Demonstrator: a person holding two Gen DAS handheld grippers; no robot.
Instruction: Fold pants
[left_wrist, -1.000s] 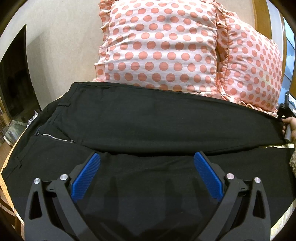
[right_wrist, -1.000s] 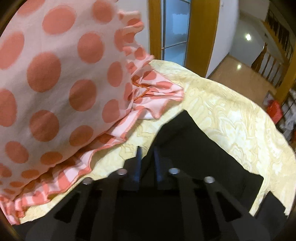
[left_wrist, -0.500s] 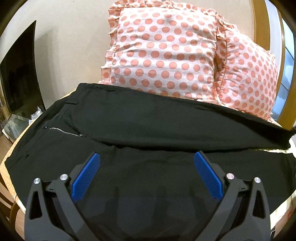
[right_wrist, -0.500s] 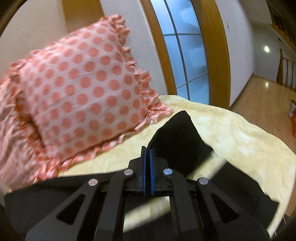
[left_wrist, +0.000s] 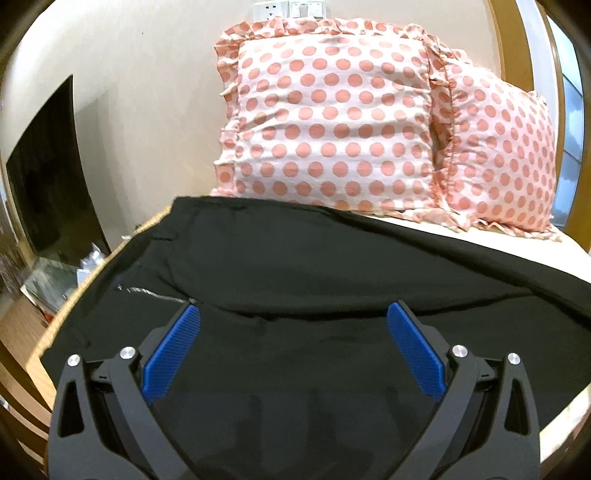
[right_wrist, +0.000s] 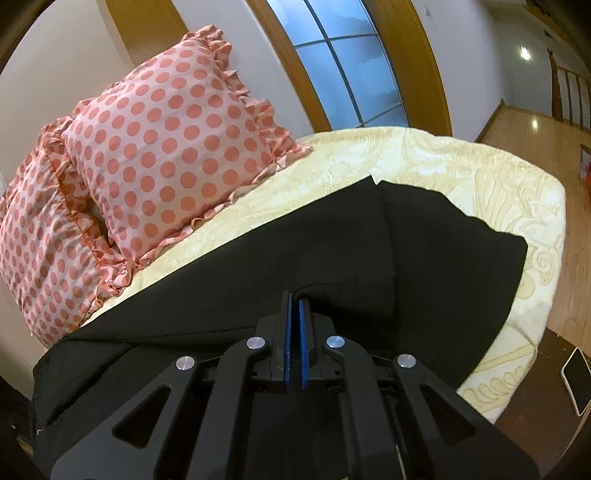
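At the far left of the left wrist view a dark screen (left_wrist: 44, 177) is seen against the wall, with some clutter (left_wrist: 55, 280) below it that is too blurred to identify. The black pants (left_wrist: 295, 266) are spread lengthwise across the bed (right_wrist: 443, 162), waist end to the left, where a short silver zipper (left_wrist: 155, 293) is exposed. One leg is laid over the other, so that a long fold edge runs across the middle of the cloth.

The left gripper (left_wrist: 293, 347) is held above the near part of the pants; its blue pads (left_wrist: 171, 354) are spread wide and nothing is caught between them.

Behind the pants, two pink pillows with coral dots (left_wrist: 325, 122) are propped against the wall, side by side and touching.

In the right wrist view the same pillows (right_wrist: 173, 158) are seen at the left, and the pale yellow patterned bedspread is exposed around the leg ends of the pants (right_wrist: 443, 236). The right gripper (right_wrist: 294, 302) is closed to a thin slit; a fold of black cloth appears to be pinched at its tips, though the dark fabric makes this hard to confirm. A window with a wooden frame (right_wrist: 343, 62) stands behind the bed, and a phone-like object (right_wrist: 576, 380) lies on the wooden floor at the far right.
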